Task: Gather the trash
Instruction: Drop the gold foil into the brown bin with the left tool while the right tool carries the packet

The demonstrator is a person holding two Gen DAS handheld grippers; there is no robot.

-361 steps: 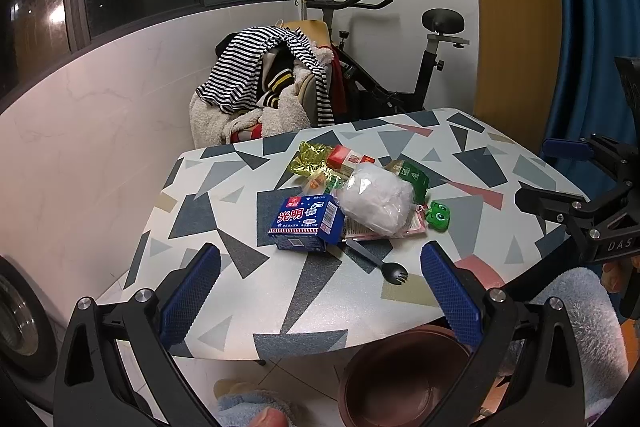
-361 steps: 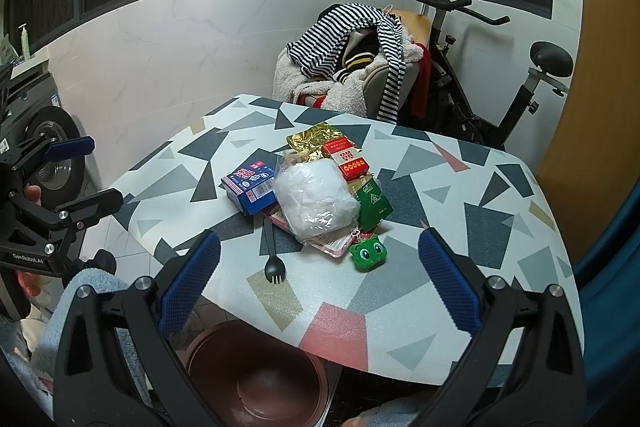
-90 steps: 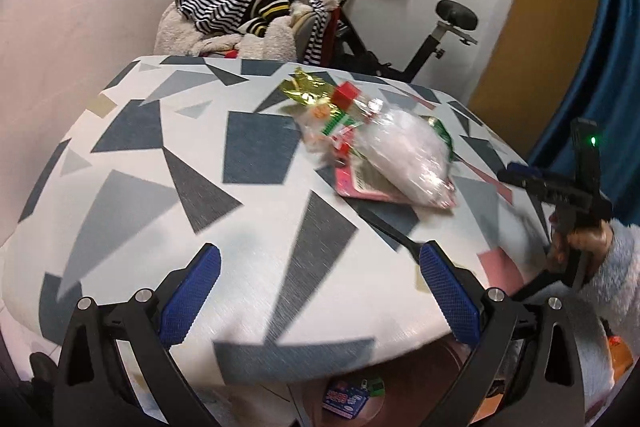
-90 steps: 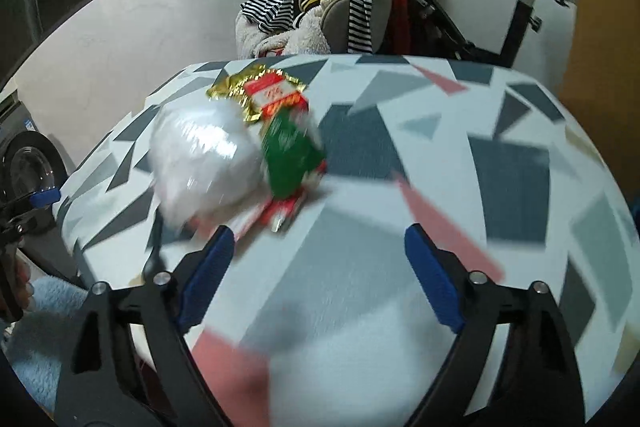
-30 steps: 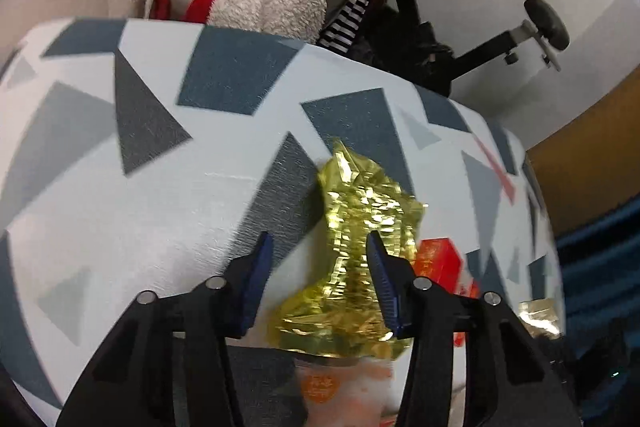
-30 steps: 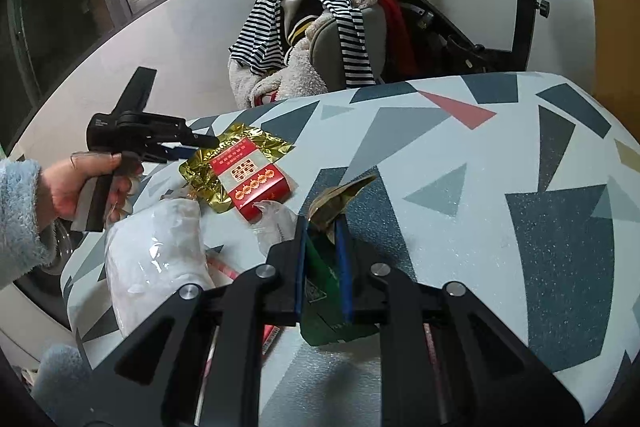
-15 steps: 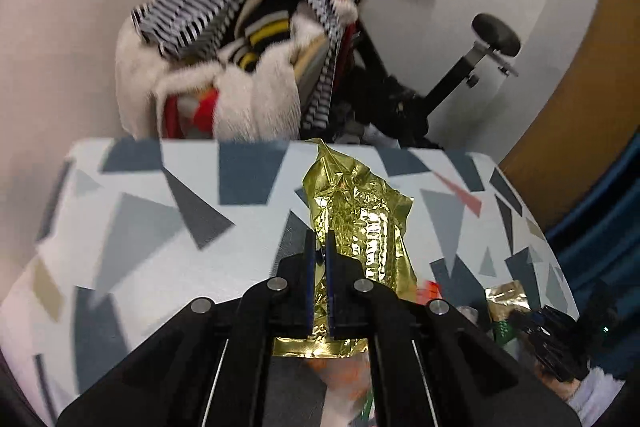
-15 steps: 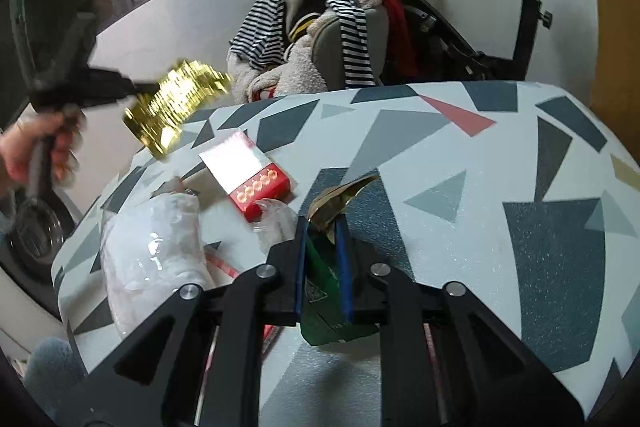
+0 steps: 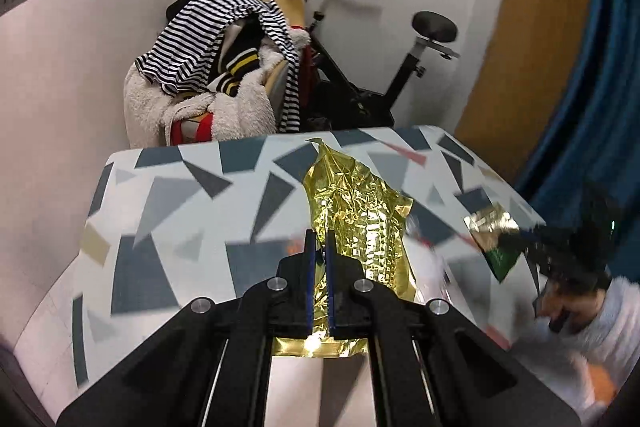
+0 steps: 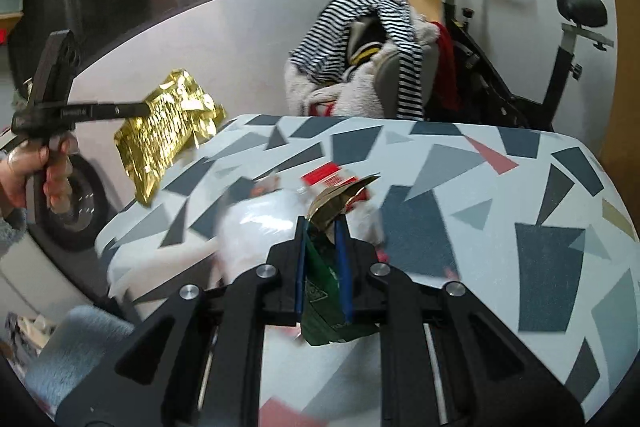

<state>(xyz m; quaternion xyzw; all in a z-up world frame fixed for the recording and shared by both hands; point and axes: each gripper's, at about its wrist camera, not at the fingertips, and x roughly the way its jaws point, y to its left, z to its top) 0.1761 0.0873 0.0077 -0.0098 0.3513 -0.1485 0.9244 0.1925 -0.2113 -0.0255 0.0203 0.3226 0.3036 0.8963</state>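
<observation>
Left gripper (image 9: 319, 247) clamped on gold foil wrapper (image 9: 356, 223), carried clear of table (image 9: 168, 211); long axis runs away along the fingers. Right gripper (image 10: 322, 239) pinches green packet (image 10: 320, 291), foil end forward. Step: carry-off. Next probably needs a bin; none visible.

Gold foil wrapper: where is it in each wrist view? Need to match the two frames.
Left wrist: gold foil wrapper sits centre frame, pinched in the left hand-held gripper, above the patterned table.
Right wrist: same wrapper at upper left, hanging from the gripper beyond the table's left edge.
Shared landmark: the striped garment on the chair behind the table.
</observation>
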